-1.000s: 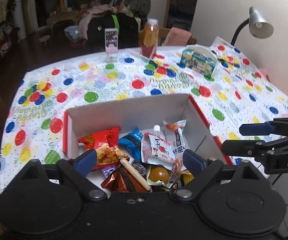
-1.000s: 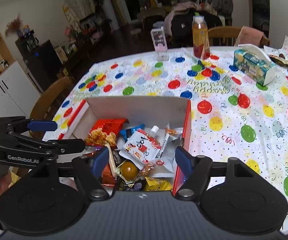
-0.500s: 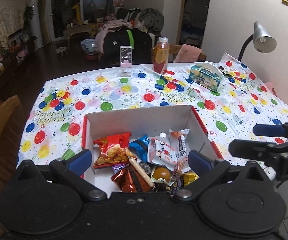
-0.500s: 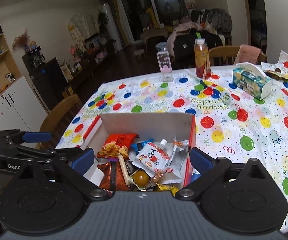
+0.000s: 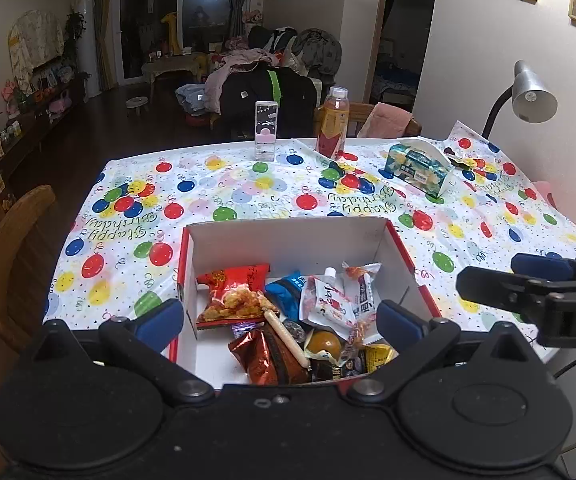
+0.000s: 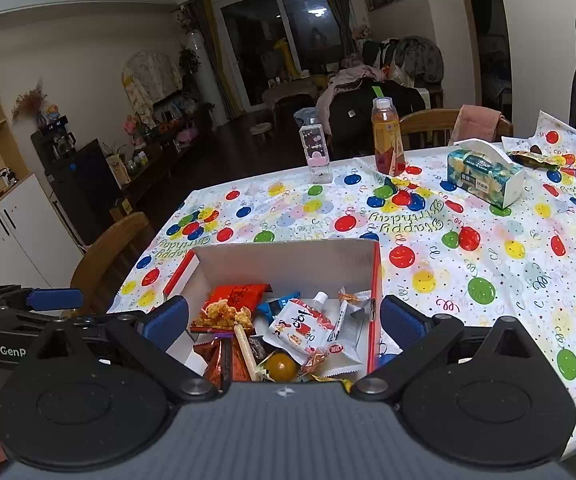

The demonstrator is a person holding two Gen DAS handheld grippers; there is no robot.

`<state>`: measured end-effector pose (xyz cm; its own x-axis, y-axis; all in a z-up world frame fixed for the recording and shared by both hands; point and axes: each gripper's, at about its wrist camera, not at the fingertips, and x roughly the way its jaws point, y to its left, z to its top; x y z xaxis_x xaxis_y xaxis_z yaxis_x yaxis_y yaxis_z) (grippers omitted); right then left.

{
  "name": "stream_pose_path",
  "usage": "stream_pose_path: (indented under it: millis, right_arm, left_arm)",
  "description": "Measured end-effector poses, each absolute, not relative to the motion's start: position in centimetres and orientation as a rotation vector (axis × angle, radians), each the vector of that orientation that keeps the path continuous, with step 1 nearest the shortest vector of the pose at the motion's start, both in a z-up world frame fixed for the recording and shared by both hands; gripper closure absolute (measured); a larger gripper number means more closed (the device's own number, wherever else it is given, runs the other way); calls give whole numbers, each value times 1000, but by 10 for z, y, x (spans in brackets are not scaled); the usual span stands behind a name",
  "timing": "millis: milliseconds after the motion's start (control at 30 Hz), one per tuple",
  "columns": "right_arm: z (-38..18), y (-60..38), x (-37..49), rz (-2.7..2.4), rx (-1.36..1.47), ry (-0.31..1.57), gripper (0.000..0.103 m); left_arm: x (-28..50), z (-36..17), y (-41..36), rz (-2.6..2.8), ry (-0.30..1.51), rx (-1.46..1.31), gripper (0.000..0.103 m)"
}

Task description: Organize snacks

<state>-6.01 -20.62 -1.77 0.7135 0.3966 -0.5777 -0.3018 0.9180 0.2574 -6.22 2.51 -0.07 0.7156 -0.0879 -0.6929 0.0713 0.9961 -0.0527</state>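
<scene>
Both grippers hover above the near edge of the table [image 5: 248, 196], which wears a balloon-print birthday cloth. The left gripper [image 5: 280, 318] has its 2 blue-padded fingers spread wide with nothing between them, and the right gripper [image 6: 284, 320] is spread the same way, also empty. Below them an open red-edged cardboard box [image 5: 288, 240] holds the snacks: a red chip bag [image 5: 234, 294] against its left wall, a white spouted pouch [image 6: 301, 326] near the middle, a blue packet [image 5: 288, 292] between them, and what looks like a round orange jelly cup [image 6: 281, 366] toward the near end. A drink bottle [image 6: 387, 136] and a tissue box [image 6: 483, 178] stand along the far edge.
</scene>
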Motion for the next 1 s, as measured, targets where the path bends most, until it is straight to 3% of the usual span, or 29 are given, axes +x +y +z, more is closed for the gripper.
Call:
stream_pose_path:
  millis: [1000]
  right_arm:
    - [-18,-218,-76,371,115,652,0]
  left_arm:
    - [-91,8,13,-68,677,-74,1]
